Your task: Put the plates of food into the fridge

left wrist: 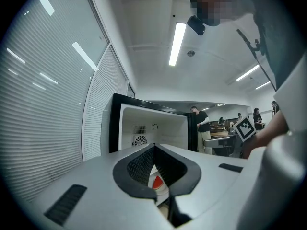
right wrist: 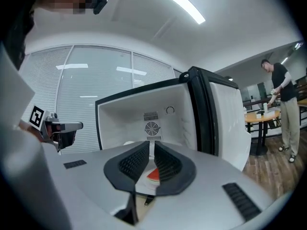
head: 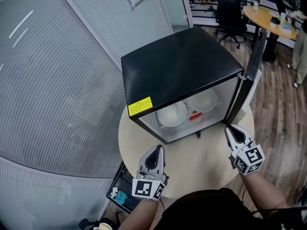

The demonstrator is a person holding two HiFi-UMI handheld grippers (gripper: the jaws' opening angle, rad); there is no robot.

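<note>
A black mini fridge (head: 182, 66) stands on a round pale table (head: 201, 164) with its door (head: 249, 75) swung open to the right. Inside, two white plates (head: 171, 114) (head: 204, 102) sit side by side, with red food (head: 194, 115) between them. My left gripper (head: 156, 148) hovers in front of the opening, fingertips together, empty. My right gripper (head: 229, 128) hangs near the door's lower corner, its jaws a narrow slit apart with nothing between them. In the right gripper view the right gripper (right wrist: 151, 143) points level into the white fridge interior (right wrist: 158, 114), over a plate with red food (right wrist: 152, 174).
A ribbed glass wall (head: 57, 80) runs along the left. A dark crate (head: 120, 193) sits under the table's left edge. At the back right stand an office chair (head: 229, 8) and a wooden table (head: 271, 18) with a person (head: 302, 47) next to it.
</note>
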